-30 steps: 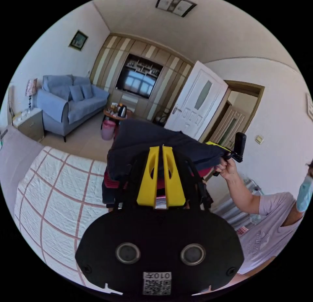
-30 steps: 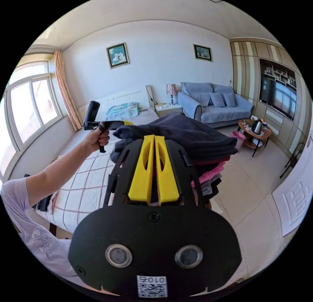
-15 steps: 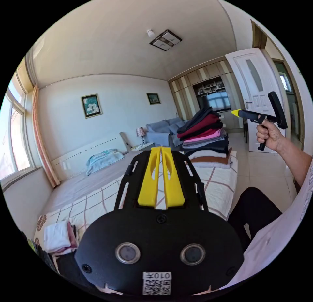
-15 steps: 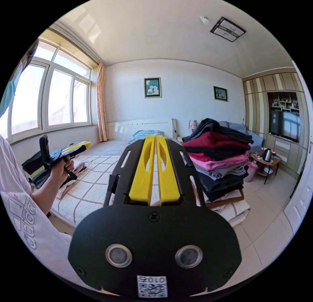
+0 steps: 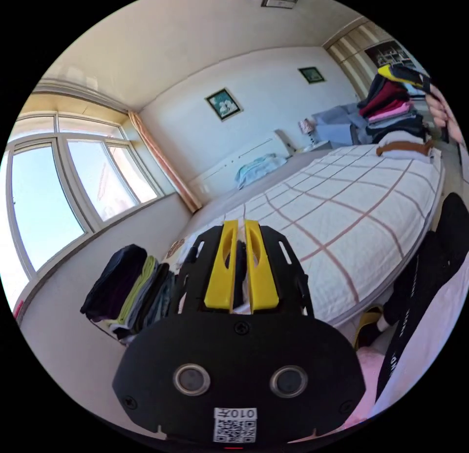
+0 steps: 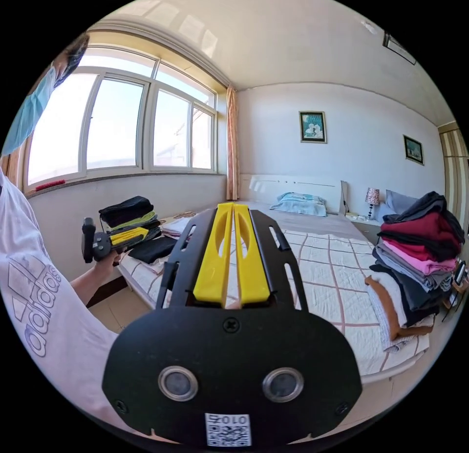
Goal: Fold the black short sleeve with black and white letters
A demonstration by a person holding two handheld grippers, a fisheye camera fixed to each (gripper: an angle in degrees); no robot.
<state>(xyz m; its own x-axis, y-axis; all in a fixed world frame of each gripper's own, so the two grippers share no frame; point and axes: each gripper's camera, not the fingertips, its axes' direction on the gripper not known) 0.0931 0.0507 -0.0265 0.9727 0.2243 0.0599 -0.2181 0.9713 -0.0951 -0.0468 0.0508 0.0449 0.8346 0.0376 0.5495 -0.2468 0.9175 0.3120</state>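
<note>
- Both grippers have swung away from the folded stack (image 6: 420, 272) toward the unfolded clothes pile (image 5: 129, 291).
- Left gripper (image 5: 240, 228) jaws together, empty.
- Right gripper (image 6: 233, 211) jaws together, empty.

Wide open quilt across the middle of the bed (image 6: 342, 282); a tall folded stack (image 6: 415, 262) blocks its foot corner, a second pile (image 6: 129, 218) crowds the window-side edge.

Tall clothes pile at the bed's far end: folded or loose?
Folded. The clothes pile is flat layers stacked on the bed; its top dark garment looks rumpled.
</note>
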